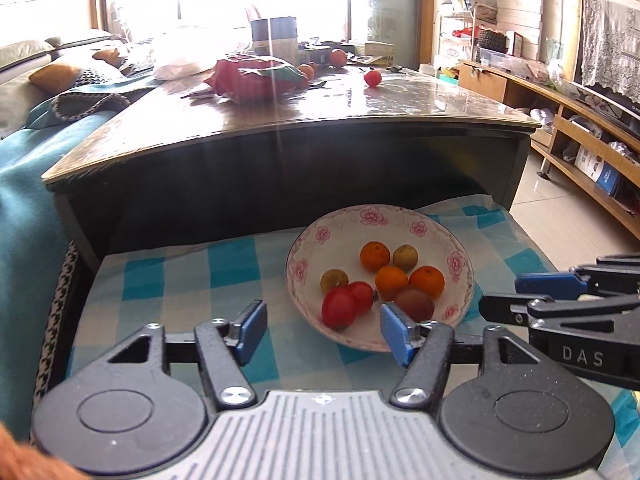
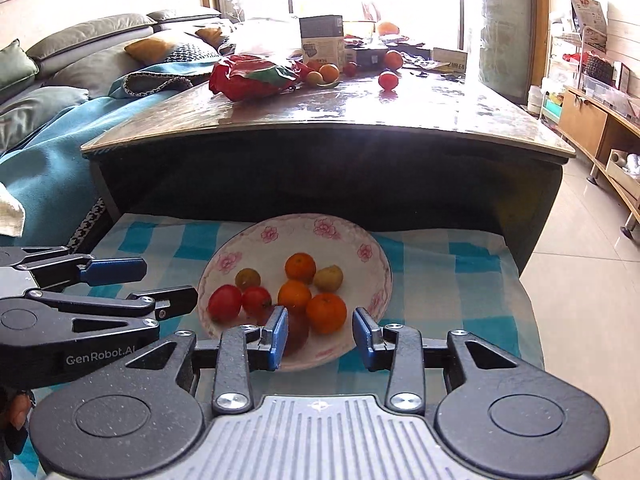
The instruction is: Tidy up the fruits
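A: What lies in the plate [image 1: 456,240]?
B: Three oranges [image 1: 375,256], two red tomatoes [image 1: 338,307], two yellow-green fruits [image 1: 405,257] and one dull brownish fruit [image 1: 416,304] close to the near rim. The plate is white with pink flowers and rests on a blue-and-white checked cloth [image 1: 180,280].

A: Where does the left gripper [image 1: 323,332] stand?
B: Just before the plate's near left rim, above the cloth. Its blue pads [image 1: 252,330] are set wide apart and hold nothing.

A: And the right gripper [image 2: 321,338]?
B: At the plate's near edge. Its pads [image 2: 277,338] are also spread, somewhat less widely, with nothing between them; the left pad hides part of the brownish fruit, and the nearest orange [image 2: 326,313] shows just beyond the gap. In the left wrist view the gripper enters from the right, beside the plate.

A: What stands behind the cloth?
B: A dark table [image 1: 320,120] with a glossy top. On it lie a red bag [image 1: 252,78], a lone tomato [image 1: 373,78], more oranges [image 1: 338,57] farther back, a box [image 1: 274,38] and a clear plastic bag [image 1: 180,56].

A: What is at the sides?
B: A sofa [image 2: 60,80] with a teal blanket and cushions to the left; a low wooden shelf [image 1: 580,128] along the wall to the right.
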